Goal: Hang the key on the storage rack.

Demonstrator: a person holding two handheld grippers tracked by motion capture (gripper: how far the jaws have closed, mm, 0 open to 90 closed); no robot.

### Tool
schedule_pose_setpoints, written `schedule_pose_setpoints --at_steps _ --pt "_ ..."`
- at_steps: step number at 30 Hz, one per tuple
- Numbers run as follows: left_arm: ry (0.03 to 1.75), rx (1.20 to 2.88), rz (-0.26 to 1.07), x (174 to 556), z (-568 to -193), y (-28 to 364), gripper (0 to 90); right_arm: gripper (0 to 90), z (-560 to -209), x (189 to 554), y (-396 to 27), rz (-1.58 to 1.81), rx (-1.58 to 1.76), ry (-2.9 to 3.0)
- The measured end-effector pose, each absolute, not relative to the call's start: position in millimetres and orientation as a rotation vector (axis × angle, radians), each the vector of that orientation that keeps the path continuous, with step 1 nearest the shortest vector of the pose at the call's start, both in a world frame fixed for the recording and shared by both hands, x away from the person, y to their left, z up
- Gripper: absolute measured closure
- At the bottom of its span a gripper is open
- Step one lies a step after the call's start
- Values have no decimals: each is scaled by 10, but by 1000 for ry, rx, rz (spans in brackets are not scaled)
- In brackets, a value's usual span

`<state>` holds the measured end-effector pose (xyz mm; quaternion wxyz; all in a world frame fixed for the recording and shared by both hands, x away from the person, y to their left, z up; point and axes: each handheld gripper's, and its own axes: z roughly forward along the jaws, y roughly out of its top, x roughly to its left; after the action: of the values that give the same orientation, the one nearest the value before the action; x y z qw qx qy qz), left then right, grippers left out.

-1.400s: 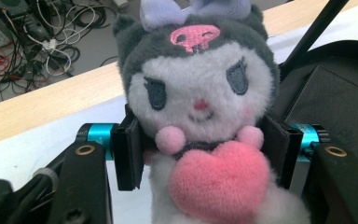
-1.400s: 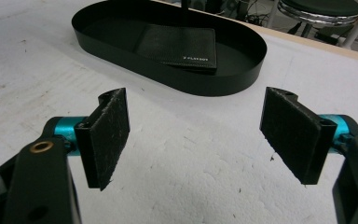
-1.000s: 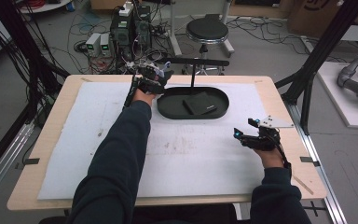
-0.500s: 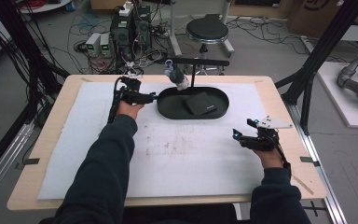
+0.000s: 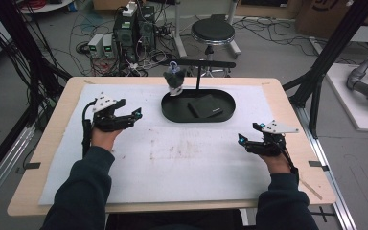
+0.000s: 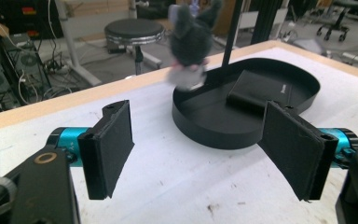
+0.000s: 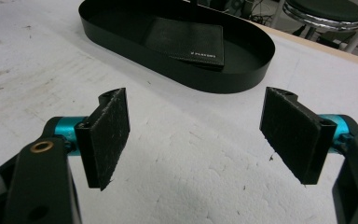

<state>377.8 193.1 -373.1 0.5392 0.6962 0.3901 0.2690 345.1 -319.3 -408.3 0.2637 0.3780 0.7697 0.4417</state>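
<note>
Left gripper (image 5: 135,114): jaws just opened wide, nothing between them, so you've let go | plush toy (image 5: 174,79): hangs from the stand's bar (image 5: 203,63) over the tray's (image 5: 172,114) left end, clear of the wallet (image 5: 206,106) lying inside | right gripper (image 5: 242,138): spread apart, empty, parked near the table edge, out of your way.

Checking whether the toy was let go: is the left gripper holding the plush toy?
No, the left gripper is open with nothing between its jaws, and the plush toy hangs from the stand beyond it.
</note>
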Motion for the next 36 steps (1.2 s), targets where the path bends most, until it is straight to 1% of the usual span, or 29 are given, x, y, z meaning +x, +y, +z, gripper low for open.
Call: schedule_pose_setpoints --at_steps 4,6,13,19,36 --pt "927 1634 681 3613 -3806 2008 246 245 -4093 3451 -3202 1190 1015 2090" --pt "940 1621 689 3541 -3843 2045 213 245 -4094 3444 -3208 1196 1016 2092" --pt "934 1599 708 3331 -4004 2134 217 232 -4088 3443 -3199 1192 1003 2090" --pt "941 1586 695 3311 -4029 2178 218 222 -4072 3423 -3166 1140 1013 2073" --pt "1004 1588 678 3318 -4130 2286 230 222 -4078 3430 -3143 1123 1010 2076"
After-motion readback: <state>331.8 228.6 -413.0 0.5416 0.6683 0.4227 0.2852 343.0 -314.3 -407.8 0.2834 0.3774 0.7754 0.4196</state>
